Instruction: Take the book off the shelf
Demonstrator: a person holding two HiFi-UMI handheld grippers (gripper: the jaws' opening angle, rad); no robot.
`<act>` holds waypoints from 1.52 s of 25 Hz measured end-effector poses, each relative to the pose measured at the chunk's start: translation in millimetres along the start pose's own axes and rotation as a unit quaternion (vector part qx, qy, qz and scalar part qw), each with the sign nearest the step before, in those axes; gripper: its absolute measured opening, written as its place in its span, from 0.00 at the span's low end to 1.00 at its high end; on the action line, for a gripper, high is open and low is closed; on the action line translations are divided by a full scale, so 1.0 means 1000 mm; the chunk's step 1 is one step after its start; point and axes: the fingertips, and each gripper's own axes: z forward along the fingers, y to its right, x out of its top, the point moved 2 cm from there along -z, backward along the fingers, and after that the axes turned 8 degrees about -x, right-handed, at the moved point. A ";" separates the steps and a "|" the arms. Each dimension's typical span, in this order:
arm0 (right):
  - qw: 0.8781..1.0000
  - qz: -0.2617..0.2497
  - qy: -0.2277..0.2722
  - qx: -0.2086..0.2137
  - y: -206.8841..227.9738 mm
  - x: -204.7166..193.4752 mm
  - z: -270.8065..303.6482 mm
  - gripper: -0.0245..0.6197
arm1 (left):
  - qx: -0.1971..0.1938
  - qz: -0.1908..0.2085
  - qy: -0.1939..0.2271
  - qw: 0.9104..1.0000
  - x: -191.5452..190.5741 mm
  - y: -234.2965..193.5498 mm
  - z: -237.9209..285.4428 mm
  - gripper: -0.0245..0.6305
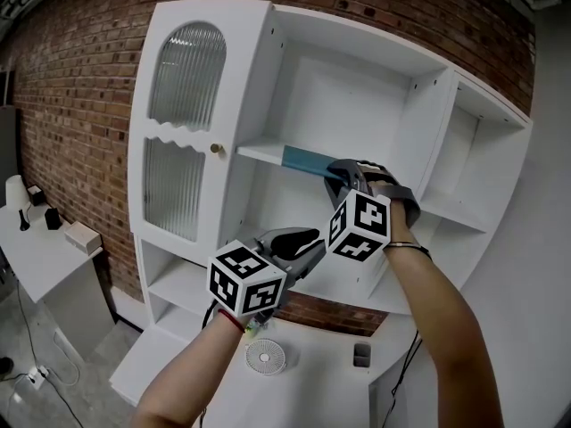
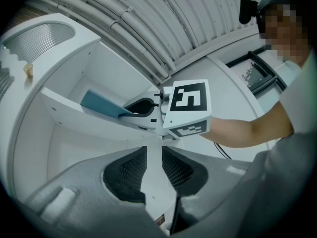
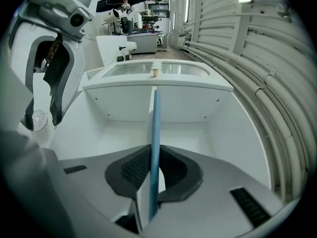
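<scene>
A thin blue book [image 1: 303,161] lies flat on the middle shelf [image 1: 259,152] of a white cabinet. My right gripper [image 1: 337,173] reaches in from the right and is shut on the book's near edge. In the right gripper view the blue book [image 3: 155,133] runs edge-on between the dark pads [image 3: 133,168] of the right gripper [image 3: 154,170]. My left gripper [image 1: 308,243] hangs lower, in front of the cabinet, with a narrow gap between its jaws and nothing in them. The left gripper view, looking past the left gripper [image 2: 154,157], shows the book [image 2: 101,104] and the right gripper [image 2: 143,108] above.
The cabinet has a ribbed glass door [image 1: 183,123] with a small knob [image 1: 215,149] at the left and open side shelves [image 1: 459,208] at the right. A round white disc [image 1: 265,357] and a small dark item [image 1: 361,355] lie on the counter below. A white table [image 1: 45,257] stands far left.
</scene>
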 end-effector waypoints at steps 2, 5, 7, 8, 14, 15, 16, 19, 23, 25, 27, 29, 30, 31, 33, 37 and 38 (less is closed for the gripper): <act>1.000 0.002 0.003 -0.005 0.001 0.000 -0.001 0.12 | 0.000 0.000 0.000 1.000 0.000 0.000 0.000 0.16; 1.000 0.005 0.009 -0.015 0.002 0.000 -0.005 0.12 | 0.000 0.000 -0.001 1.000 -0.001 -0.001 0.001 0.16; 1.000 0.007 0.014 -0.022 0.002 0.000 -0.008 0.12 | 0.000 0.000 -0.002 1.000 -0.003 -0.001 0.001 0.16; 0.999 0.007 0.016 -0.027 0.002 0.001 -0.010 0.12 | 0.001 -0.001 -0.002 1.000 -0.004 -0.001 0.001 0.16; 0.998 0.026 0.036 -0.054 0.006 0.002 -0.024 0.12 | 0.007 -0.005 -0.005 1.000 -0.012 0.000 -0.001 0.16; 0.997 0.032 0.040 -0.060 0.007 0.002 -0.027 0.12 | 0.009 -0.005 -0.004 1.000 -0.013 0.000 -0.002 0.16; 0.996 0.038 0.044 -0.066 0.008 0.002 -0.029 0.12 | 0.010 -0.004 -0.004 1.000 -0.013 0.000 -0.002 0.16; 0.993 0.058 0.058 -0.088 0.013 0.002 -0.037 0.12 | 0.013 -0.002 -0.003 1.000 -0.012 0.001 -0.003 0.16; 0.987 0.078 0.076 -0.118 0.016 0.003 -0.049 0.12 | 0.014 0.001 -0.005 1.000 -0.012 0.006 -0.002 0.16; 0.984 0.087 0.083 -0.128 0.016 0.004 -0.055 0.12 | 0.014 0.002 -0.006 1.000 -0.012 0.008 -0.001 0.16; 0.982 0.097 0.089 -0.133 0.017 0.004 -0.062 0.12 | 0.015 0.003 -0.005 1.000 -0.012 0.010 0.000 0.16; 0.981 0.104 0.095 -0.137 0.018 0.005 -0.069 0.12 | 0.016 0.004 -0.003 1.000 -0.011 0.013 0.001 0.16; 0.980 0.106 0.098 -0.138 0.019 0.005 -0.073 0.12 | 0.017 0.004 -0.001 1.000 -0.010 0.015 0.001 0.16; 0.979 0.109 0.101 -0.139 0.019 0.005 -0.077 0.12 | 0.018 0.005 0.000 1.000 -0.010 0.016 0.001 0.16; 0.977 0.116 0.106 -0.142 0.021 0.006 -0.086 0.12 | 0.019 0.006 0.001 1.000 -0.010 0.020 0.000 0.16; 0.973 0.131 0.114 -0.151 0.025 0.007 -0.104 0.12 | 0.023 0.010 0.004 1.000 -0.012 0.027 -0.004 0.16; 0.972 0.134 0.117 -0.155 0.026 0.007 -0.108 0.12 | 0.024 0.011 0.005 1.000 -0.013 0.028 -0.006 0.16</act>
